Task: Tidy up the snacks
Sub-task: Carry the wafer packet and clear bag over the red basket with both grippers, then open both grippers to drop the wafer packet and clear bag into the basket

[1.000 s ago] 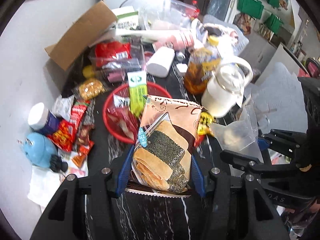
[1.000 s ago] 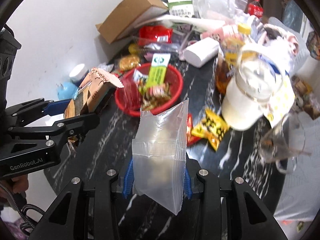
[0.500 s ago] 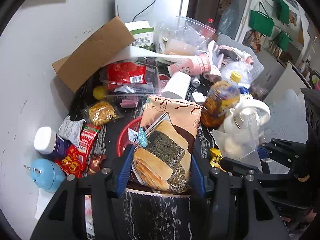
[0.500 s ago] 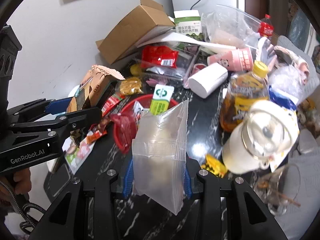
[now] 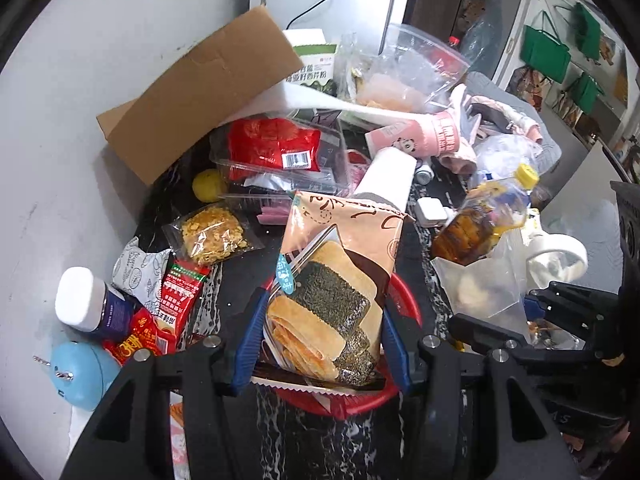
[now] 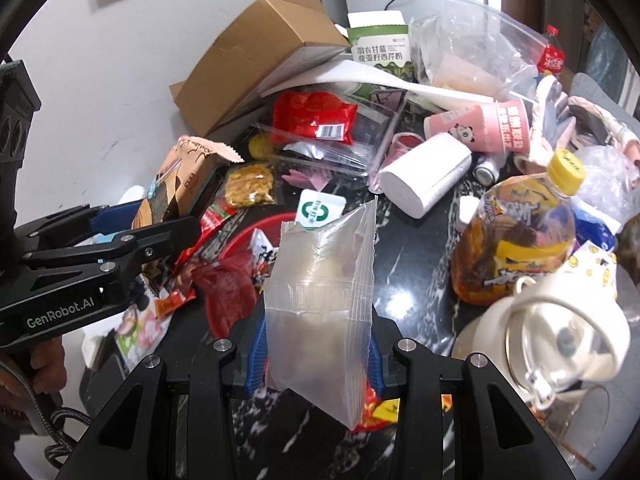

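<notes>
The left claw (image 5: 324, 344) pinches a cracker pack (image 5: 336, 288) above the basket (image 5: 404, 300) on the bench (image 5: 312, 440). To its right the right claw (image 6: 316, 356) holds a zip bag (image 6: 320, 304) upright. Behind the basket lies a paper roll (image 6: 424, 176), with a tea bottle (image 6: 516, 240) and a kettle (image 6: 552, 344) to the right. A cardboard box (image 5: 200, 92) leans at the back left (against the wall). A jar (image 5: 88, 304) stands at the bench's left edge.

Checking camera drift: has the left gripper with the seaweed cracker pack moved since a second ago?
Yes. The left gripper carried the cracker pack toward the cardboard box; the red basket is now beneath it.
</notes>
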A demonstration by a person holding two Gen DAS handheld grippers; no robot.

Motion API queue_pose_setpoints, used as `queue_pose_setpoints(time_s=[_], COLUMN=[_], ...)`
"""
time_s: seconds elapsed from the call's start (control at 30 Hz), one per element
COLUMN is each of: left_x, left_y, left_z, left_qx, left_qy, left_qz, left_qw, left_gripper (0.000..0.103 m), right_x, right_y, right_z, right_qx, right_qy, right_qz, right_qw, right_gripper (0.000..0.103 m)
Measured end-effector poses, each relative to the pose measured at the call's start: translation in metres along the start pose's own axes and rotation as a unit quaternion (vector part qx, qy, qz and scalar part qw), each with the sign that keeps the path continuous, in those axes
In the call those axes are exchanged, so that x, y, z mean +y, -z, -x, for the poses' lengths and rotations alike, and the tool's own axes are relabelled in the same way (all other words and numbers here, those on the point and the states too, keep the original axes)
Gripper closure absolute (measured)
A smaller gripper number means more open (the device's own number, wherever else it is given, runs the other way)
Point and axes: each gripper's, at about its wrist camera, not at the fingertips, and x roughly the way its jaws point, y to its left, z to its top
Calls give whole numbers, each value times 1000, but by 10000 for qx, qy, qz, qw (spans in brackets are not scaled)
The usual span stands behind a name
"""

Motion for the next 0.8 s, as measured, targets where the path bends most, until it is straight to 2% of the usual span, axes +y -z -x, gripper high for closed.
queue_pose_setpoints(time_s=[0.2,0.53,0.8], left_x=[7,10,9], left_y=[-5,-2,-1], left_z=[-27,-69,-88], left_qx=[119,527,623], left_qy=[-51,-7,43], left_qz=[25,-36,-95], left_qw=[9999,9986,9980], left_gripper=[51,51,51], right_x=[-6,-12,-16], right_y=[-8,-12,-12], right_z=[-20,-48,-60], right_qx=[88,232,351], right_qy=[-5,20,51], right_qz=[-28,-68,-83], right_qw=[10000,9997,9993], right_gripper=[64,64,64])
